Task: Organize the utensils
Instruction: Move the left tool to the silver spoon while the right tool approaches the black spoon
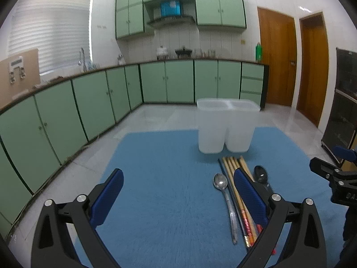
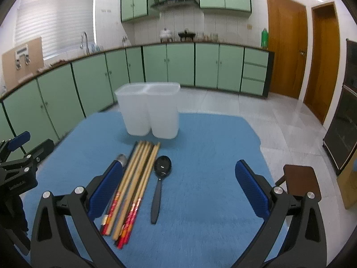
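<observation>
Left wrist view: the left gripper point(image 1: 178, 192) hangs above the blue mat point(image 1: 156, 178) with its fingers wide apart and empty; the silver spoon point(image 1: 225, 201), the bundle of chopsticks point(image 1: 232, 169) and the black spoon point(image 1: 260, 174) lie side by side at 4 o'clock, the right pad overlapping the chopsticks, with the twin-compartment white holder point(image 1: 225, 125) beyond them at 1 o'clock. Closing here would likely catch several sticks at once and scatter the rest. Right wrist view: the right gripper point(image 2: 178, 187) is likewise spread and holds nothing; the chopsticks point(image 2: 136, 178) lie at 8 o'clock, the black spoon point(image 2: 161, 178) just beside them near centre, the holder point(image 2: 148, 109) at 11 o'clock. The flat, thin spoon handle may slip from the pads, and the light, seemingly empty holder may tip if a utensil strikes its rim.
</observation>
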Motion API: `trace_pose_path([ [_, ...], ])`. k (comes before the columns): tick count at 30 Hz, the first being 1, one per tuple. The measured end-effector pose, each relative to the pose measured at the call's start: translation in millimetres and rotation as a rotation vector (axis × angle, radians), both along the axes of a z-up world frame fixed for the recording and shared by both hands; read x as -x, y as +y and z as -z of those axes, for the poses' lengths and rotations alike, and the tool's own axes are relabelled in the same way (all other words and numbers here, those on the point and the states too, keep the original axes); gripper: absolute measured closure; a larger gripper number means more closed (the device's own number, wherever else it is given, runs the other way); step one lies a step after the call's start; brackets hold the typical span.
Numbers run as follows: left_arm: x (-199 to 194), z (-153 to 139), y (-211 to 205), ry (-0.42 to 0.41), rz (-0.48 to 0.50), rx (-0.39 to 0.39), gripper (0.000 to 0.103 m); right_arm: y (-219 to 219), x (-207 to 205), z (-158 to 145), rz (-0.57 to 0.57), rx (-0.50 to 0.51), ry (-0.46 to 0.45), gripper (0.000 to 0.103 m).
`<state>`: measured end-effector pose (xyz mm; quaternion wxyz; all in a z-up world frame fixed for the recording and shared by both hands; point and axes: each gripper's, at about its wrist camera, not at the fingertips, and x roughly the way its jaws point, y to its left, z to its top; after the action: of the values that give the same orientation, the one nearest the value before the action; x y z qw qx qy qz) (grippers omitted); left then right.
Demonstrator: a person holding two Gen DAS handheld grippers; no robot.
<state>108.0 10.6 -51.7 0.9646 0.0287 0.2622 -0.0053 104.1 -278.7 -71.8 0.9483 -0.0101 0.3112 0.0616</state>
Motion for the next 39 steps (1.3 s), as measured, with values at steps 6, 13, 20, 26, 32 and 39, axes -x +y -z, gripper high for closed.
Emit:
trace_pose_path([
  [6,-38,25,2,0.098,-0.017,-0.018,0.006,12,-48,32,-0.01,0.022,0.114,0.006],
  [13,-64,48,4,0.169,-0.021,-0.023,0.006,26,-81,57,-0.019,0.042,0.198,0.013],
  [20,-74,62,10,0.231,-0.029,-0.002,0.006,32,-96,70,-0.008,0.029,0.263,0.025],
  [26,-80,63,5,0.244,-0.014,-0.002,0.006,35,-104,72,-0.015,-0.002,0.285,0.037],
  [32,-87,65,-5,0.257,0.012,-0.003,0.006,38,-104,74,-0.04,-0.01,0.301,0.057],
  [39,-90,72,-22,0.285,0.057,-0.018,0.006,37,-101,75,-0.044,0.015,0.293,0.055],
])
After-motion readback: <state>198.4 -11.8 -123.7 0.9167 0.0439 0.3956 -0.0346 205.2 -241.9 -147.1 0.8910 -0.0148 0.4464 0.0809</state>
